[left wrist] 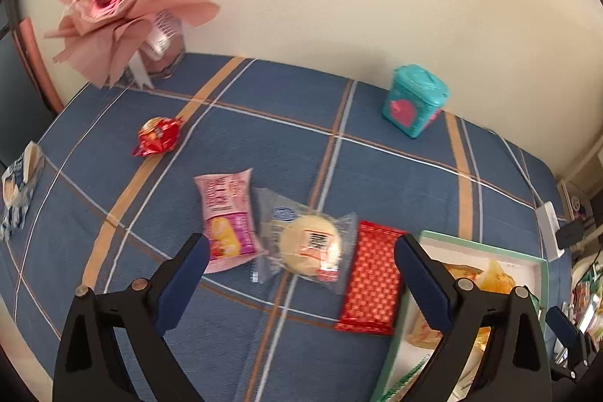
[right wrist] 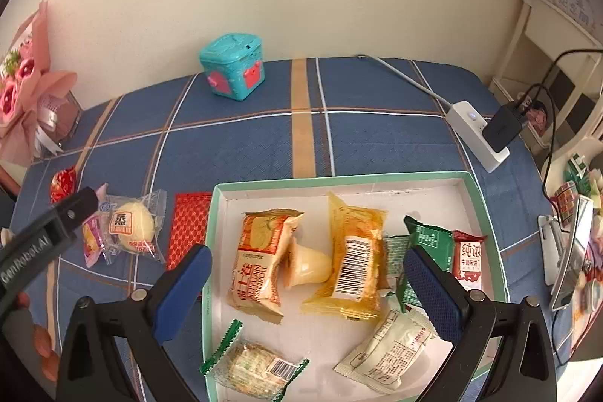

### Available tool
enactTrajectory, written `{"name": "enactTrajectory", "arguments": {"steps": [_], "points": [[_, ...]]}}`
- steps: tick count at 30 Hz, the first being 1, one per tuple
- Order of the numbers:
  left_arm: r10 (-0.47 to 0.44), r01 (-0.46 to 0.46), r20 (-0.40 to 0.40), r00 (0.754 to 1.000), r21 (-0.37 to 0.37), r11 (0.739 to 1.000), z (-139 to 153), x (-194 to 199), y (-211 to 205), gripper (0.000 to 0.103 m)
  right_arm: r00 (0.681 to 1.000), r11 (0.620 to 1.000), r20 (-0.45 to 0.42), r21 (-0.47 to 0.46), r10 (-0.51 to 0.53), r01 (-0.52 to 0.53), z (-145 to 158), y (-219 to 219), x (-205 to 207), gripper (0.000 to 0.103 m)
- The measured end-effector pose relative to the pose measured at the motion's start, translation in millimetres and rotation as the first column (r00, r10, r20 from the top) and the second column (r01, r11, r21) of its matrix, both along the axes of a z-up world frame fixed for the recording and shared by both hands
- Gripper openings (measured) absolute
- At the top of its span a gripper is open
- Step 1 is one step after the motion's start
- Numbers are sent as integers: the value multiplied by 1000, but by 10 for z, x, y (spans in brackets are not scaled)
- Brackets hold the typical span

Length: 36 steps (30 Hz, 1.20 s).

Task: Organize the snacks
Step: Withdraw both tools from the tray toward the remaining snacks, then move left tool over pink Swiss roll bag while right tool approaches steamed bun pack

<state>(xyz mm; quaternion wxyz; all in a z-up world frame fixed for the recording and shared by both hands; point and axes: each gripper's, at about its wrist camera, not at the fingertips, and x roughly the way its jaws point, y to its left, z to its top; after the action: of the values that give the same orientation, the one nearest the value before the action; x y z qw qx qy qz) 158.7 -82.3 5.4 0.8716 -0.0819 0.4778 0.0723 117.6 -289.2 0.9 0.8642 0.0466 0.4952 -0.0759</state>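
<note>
**Snacks half sorted, left gripper lined up over three loose packets**

Fingers of the left gripper (left wrist: 301,264) stand wide apart and hold nothing, hovering low over a desk covered in a blue plaid cloth (left wrist: 395,176). Between and just beyond them lie three packets in a row: a pink plastic cake wrapper (left wrist: 228,217), a clear wrapper with a round pale bun (left wrist: 307,243), and a flat red patterned foil bar (left wrist: 371,279). The red bar lies right beside the shallow white box with a mint-green rim (right wrist: 486,213), seemingly touching its left wall.

The right gripper (right wrist: 307,285), also wide and empty, hangs over that box, which already carries about seven snacks, among them an orange-and-cream packet (right wrist: 260,262) and a yellow barcoded packet (right wrist: 350,262).

Farther off, a red twisted-end sweet (left wrist: 158,136) lies alone, and a teal plastic tin (left wrist: 414,100) stands near the wall.

The likely step is picking up the bun packet. To do it well, centre the fingers over the bun itself, not the slack film, come straight down, and close gently so the soft filling is not crushed. Keep clear of the overlapping pink wrapper, or it may be dragged along.
</note>
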Motion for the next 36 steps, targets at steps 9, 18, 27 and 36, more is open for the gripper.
{"name": "enactTrajectory", "arguments": {"steps": [9,18,27,36], "points": [[122,-124,-86,989,-25,992,-152,-22,711,98,998,997,-15,22,69,-68,-42,420,80,103],[229,-235,-95,969,-49,971,-239,-98,1174,98,989,989,-47,44,141,-139,-151,832,183,103],[192,-198,-65,979,-88,976,-331,30,1198,100,983,977,-53,126,178,-170,-274,1092,279,103],[137,-148,-103,985,-104,984,-385,202,1082,100,978,972,-15,119,206,-203,-238,1294,402,103]]}}
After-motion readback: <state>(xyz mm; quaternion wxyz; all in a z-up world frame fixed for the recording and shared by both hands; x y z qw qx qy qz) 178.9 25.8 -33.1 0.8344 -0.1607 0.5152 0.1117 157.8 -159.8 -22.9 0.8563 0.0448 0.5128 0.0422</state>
